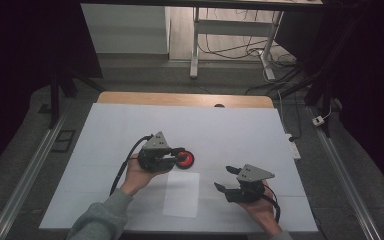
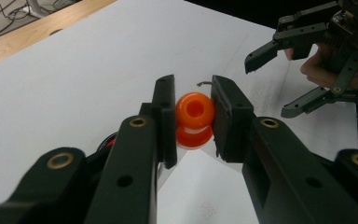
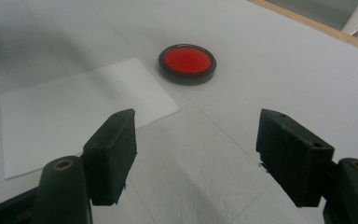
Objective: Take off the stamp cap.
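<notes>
My left gripper (image 2: pixel 194 95) is shut on a small orange spool-shaped piece (image 2: pixel 195 112) with a hole in its top end and a pale band round its waist. In the high view the left gripper (image 1: pixel 176 156) points right, its tips right beside a red disc with a black rim (image 1: pixel 185 159) lying flat on the white cover. That disc (image 3: pixel 187 63) lies ahead of my right gripper (image 3: pixel 198 135), whose jaws stand wide apart with nothing between them. The right gripper (image 1: pixel 222 177) hovers at the front right, pointing left toward the left one.
A white paper sheet (image 1: pixel 181 194) lies on the white table cover (image 1: pixel 130 125) between the two hands, in front of the disc. The wooden table edge (image 1: pixel 180 99) runs along the far side. Beyond it are table legs and cables on the floor.
</notes>
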{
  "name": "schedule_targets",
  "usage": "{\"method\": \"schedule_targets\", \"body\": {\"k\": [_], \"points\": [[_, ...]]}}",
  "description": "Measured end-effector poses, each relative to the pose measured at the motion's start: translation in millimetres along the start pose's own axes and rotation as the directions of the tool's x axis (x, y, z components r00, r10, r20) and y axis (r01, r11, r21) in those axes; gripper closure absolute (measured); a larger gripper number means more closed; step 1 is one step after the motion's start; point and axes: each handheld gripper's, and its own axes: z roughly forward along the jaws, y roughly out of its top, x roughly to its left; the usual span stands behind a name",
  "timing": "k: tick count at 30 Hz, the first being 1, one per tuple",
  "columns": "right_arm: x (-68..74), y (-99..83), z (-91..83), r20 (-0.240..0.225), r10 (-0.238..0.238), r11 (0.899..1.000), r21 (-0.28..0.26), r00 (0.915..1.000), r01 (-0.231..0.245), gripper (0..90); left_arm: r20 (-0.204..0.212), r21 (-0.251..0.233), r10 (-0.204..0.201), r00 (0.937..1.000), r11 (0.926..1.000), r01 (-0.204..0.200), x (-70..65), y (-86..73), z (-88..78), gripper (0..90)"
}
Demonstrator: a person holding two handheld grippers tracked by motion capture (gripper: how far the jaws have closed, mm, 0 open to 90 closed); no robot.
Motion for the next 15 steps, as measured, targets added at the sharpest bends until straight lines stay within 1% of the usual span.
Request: {"method": "schedule_targets", "body": {"k": [15], "points": [[6.3,12.1,15.5,-0.031,-0.011,1.000,-0.016,0.9994,0.011,29.4,0.010,0.005,-0.003,0.9999,1.0000,0.003,0.0,-2.1,1.8,72.1]]}}
